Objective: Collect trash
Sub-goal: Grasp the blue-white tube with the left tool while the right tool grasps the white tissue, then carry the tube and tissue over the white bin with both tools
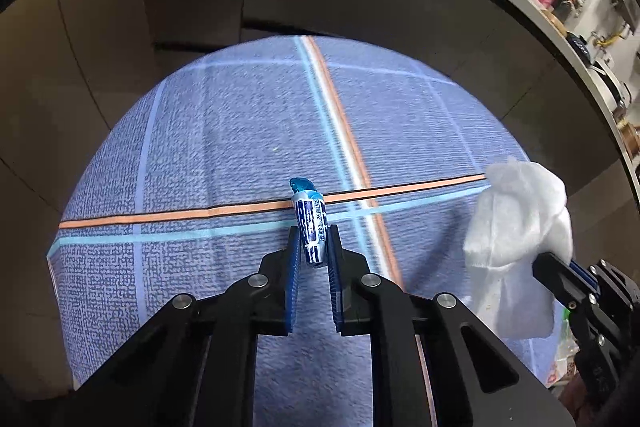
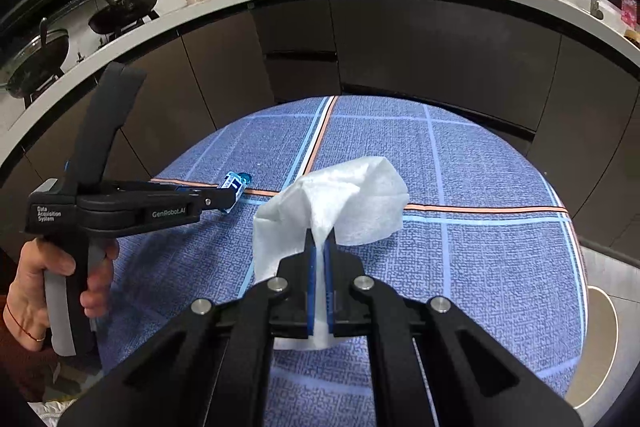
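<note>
Both pieces of trash are already picked up and lifted off the surface (image 2: 500, 267), a round top under a blue checked cloth. The left claw (image 1: 313, 239) pinches a small blue-and-white wrapper (image 1: 311, 223), its twisted blue end sticking out past the fingertips; from the right wrist view the same wrapper (image 2: 235, 185) hangs clear of the cloth. The right claw (image 2: 320, 247) is pressed together on a crumpled white tissue (image 2: 332, 203), which billows above the fingers and trails down between them (a bit also droops below the claw). In the left wrist view the tissue (image 1: 520, 223) sits off to the right, well apart from the wrapper.

So the gathering step looks finished, and the carry to a bin seems to be next. No bin shows in either view, so its place cannot be told. The move calls for keeping both grips firm, since the tissue is held only by a thin fold and could slip free.
</note>
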